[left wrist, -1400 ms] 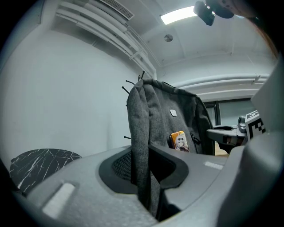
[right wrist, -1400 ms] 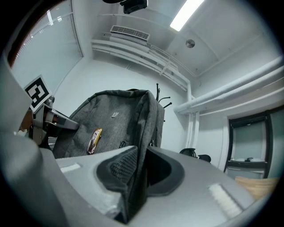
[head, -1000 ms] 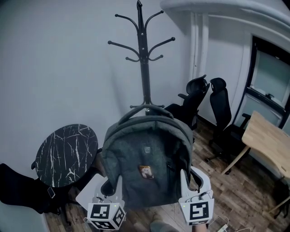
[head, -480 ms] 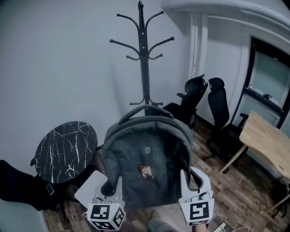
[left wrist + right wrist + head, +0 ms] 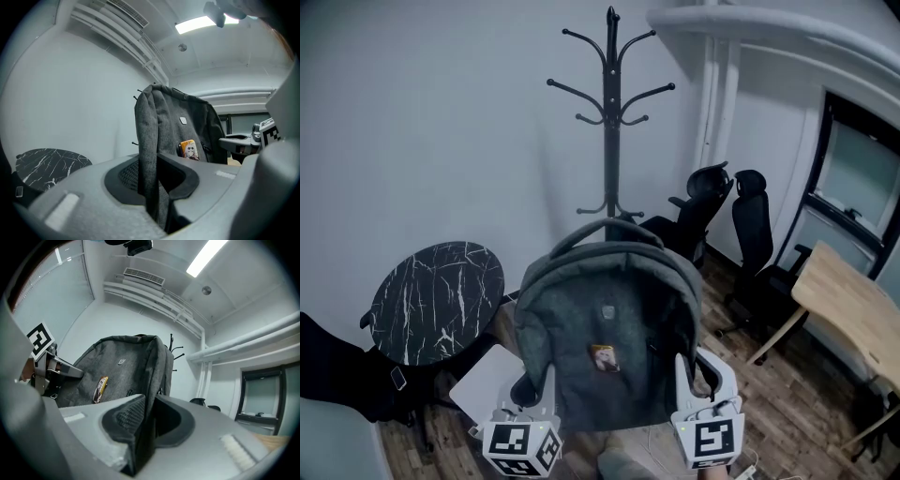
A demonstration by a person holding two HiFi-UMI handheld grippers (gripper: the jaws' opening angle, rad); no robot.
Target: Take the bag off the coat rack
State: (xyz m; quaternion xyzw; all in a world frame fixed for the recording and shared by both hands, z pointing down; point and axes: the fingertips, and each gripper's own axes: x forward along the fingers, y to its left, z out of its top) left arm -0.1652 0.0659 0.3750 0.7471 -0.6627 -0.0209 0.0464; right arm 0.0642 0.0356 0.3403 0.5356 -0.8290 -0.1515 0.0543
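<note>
A grey backpack (image 5: pixel 605 328) with a small orange tag hangs in the air between my two grippers, clear of the black coat rack (image 5: pixel 610 122), which stands bare against the wall behind it. My left gripper (image 5: pixel 534 389) is shut on the bag's left side edge (image 5: pixel 149 154). My right gripper (image 5: pixel 692 380) is shut on its right side edge (image 5: pixel 150 394). The bag's top handle (image 5: pixel 600 228) loops free above it. In the left gripper view the fabric (image 5: pixel 152 197) runs down between the pads.
A round black marble table (image 5: pixel 441 300) stands to the left, with a dark garment (image 5: pixel 337 375) beside it. Two black office chairs (image 5: pixel 731 216) sit behind the rack at the right. A light wooden table (image 5: pixel 848 309) is at the far right. The floor is wood.
The bag and both grippers have drawn back from the coat rack, which now sits higher and farther right in the head view. Both grips hold unchanged.
</note>
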